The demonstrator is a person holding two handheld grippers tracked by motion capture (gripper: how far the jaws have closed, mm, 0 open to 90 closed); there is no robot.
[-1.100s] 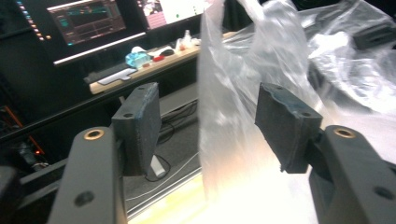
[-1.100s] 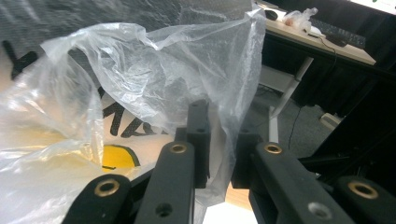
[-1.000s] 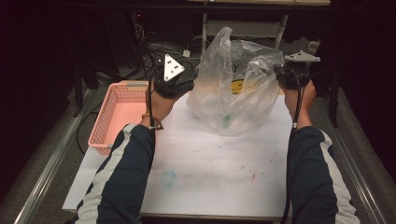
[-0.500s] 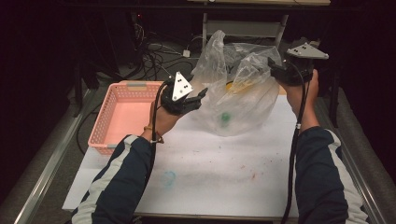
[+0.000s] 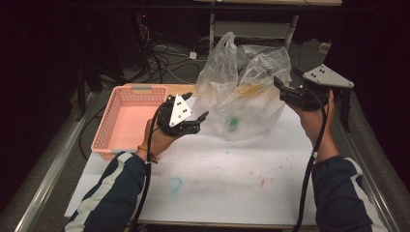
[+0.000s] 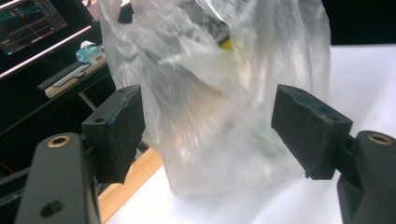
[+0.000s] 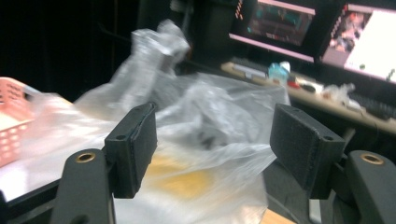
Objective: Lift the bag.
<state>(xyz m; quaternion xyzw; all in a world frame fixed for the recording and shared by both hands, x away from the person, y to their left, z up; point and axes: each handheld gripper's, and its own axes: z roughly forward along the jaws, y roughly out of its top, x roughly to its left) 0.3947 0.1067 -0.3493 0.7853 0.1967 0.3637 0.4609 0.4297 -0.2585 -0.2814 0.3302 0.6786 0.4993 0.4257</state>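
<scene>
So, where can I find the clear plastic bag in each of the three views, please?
High view: the plastic bag stands at upper centre on the white table, between both grippers.
Left gripper view: it fills the centre, beyond the open jaws.
Right gripper view: it lies across the middle, behind the open jaws.
Shared landmark: the yellow item inside it.

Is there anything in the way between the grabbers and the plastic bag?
No, nothing visible blocks them. The left gripper sits open just beside the plastic bag, with only bare white table between. The right gripper is open at the bag's other side. The pink basket stands off to the left.
</scene>
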